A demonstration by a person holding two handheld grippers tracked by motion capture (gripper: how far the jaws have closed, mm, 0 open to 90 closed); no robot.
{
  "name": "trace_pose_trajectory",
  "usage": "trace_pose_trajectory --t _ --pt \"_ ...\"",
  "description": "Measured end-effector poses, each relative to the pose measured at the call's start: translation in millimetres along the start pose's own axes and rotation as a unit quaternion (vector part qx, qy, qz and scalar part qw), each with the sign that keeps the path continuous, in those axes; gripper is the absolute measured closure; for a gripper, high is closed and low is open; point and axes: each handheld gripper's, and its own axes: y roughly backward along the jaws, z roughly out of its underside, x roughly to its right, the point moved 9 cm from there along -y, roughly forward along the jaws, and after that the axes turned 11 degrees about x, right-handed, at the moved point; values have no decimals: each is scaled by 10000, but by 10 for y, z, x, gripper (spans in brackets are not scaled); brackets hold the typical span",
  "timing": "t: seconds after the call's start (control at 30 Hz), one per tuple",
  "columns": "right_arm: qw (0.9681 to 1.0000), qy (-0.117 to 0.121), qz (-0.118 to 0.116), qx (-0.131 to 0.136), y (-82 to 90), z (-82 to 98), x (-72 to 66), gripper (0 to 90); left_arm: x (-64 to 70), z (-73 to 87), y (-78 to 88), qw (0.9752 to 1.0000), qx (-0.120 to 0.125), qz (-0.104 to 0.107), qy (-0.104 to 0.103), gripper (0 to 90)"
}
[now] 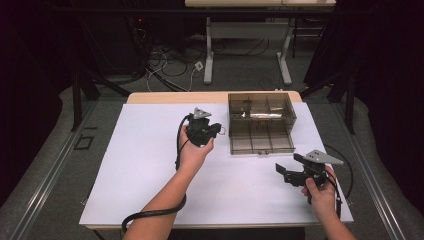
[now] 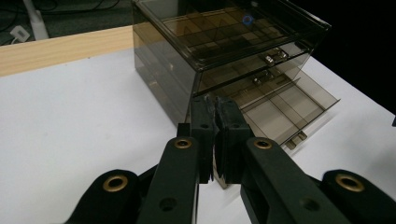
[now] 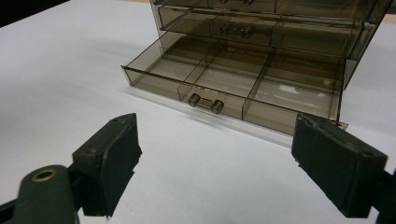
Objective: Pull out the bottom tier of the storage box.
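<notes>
A smoky see-through drawer cabinet [image 1: 261,120] stands on the white sheet at the far right of the table. Its bottom drawer [image 1: 260,144] is pulled out toward me and looks empty; the upper drawers are pushed in. My left gripper [image 1: 218,130] hovers just left of the cabinet and points at it. In the left gripper view its jaws [image 2: 215,135] are pressed together with nothing between them, close to the cabinet's [image 2: 224,42] near corner. My right gripper [image 1: 283,173] is held low at the front right, open. In the right gripper view it [image 3: 217,158] faces the open drawer's [image 3: 224,70] small knob handle [image 3: 204,102].
A white sheet [image 1: 150,170] covers most of the wooden table [image 1: 170,97]. The left gripper's black cable [image 1: 150,214] loops off the front edge. Beyond the table are desk legs [image 1: 207,60] and floor cables [image 1: 170,62].
</notes>
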Motion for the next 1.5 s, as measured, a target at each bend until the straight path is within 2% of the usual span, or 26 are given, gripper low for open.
trace_pose_trajectory --t 0.2,0.5,0.6,0.63,1.07,1.33,1.5 --pt "10000 -12 -32 -79 13 12 1 148 101 4 -105 9999 -31 89 -40 872" --pt "10000 -10 43 -15 25 11 28 148 220 26 -258 9996 -69 245 -107 871" --pt "10000 -7 34 -79 34 22 23 148 259 27 -306 9995 -86 280 -114 872" --pt "10000 -6 57 -17 24 18 26 148 272 23 -318 9994 -105 313 -123 872" --pt "10000 1 1 -51 20 31 8 148 435 -9 -488 9991 -55 373 -199 871" --pt "10000 20 5 -16 19 23 13 148 514 40 -578 9989 -47 435 -176 871" --pt "10000 8 -10 -18 17 24 8 148 563 83 -635 9985 -61 485 -242 871"
